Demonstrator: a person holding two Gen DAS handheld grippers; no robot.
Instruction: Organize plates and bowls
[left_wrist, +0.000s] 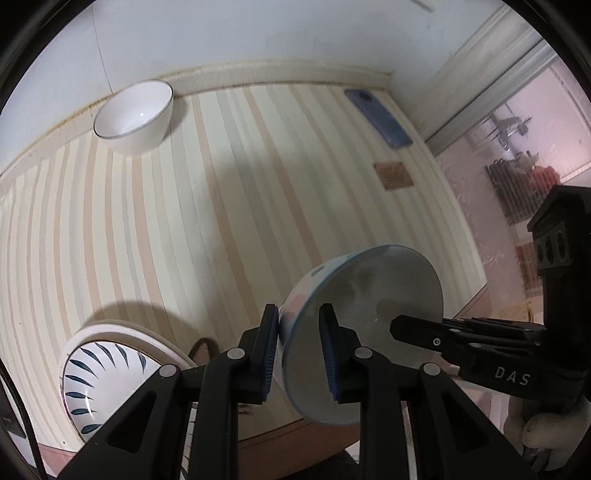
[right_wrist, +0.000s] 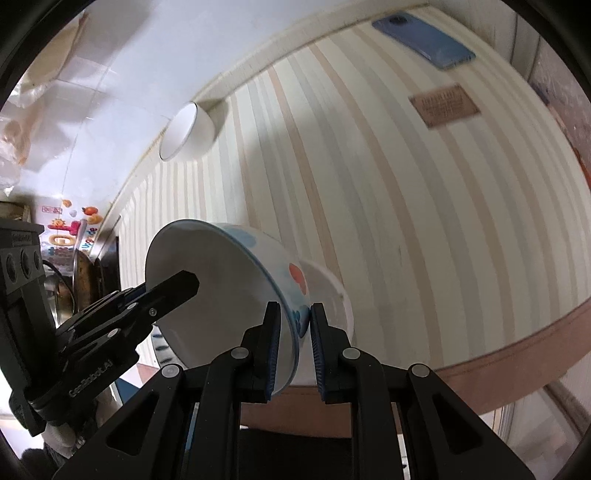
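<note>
While both grippers are clamped on it, the patterned bowl (left_wrist: 354, 295) is held tipped on its side above the striped table (left_wrist: 229, 206), near the front edge.

Left wrist view, left to right:
- A blue-leaf plate (left_wrist: 99, 373) is seen at the lower left, lying on a plain white plate (left_wrist: 155, 336) near the table's front edge.
- A white bowl (left_wrist: 135, 114) with a thin dark rim stands upright at the far edge by the wall, well apart from the rest.
- The left gripper (left_wrist: 299, 343) is closed on the patterned bowl's rim: one blue pad on the outer wall, the other on the inside.
- A blue phone (left_wrist: 378, 118) lies at the far right corner, a small brown tag (left_wrist: 392, 175) nearer on the cloth.
- The right gripper (left_wrist: 417, 330) comes in from the right, with one finger seen inside the bowl.

Right wrist view, left to right:
- The left gripper (right_wrist: 173, 288) enters from the left, one finger reaching into the bowl's mouth.
- The white bowl (right_wrist: 188, 133) is seen far back by the wall.
- The patterned bowl (right_wrist: 229, 288) shows blue and red marks on its outer wall.
- The right gripper (right_wrist: 293, 345) is closed on the bowl's wall, one pad inside, one outside.
- The phone (right_wrist: 424, 40) and tag (right_wrist: 443, 105) lie at the upper right.
</note>
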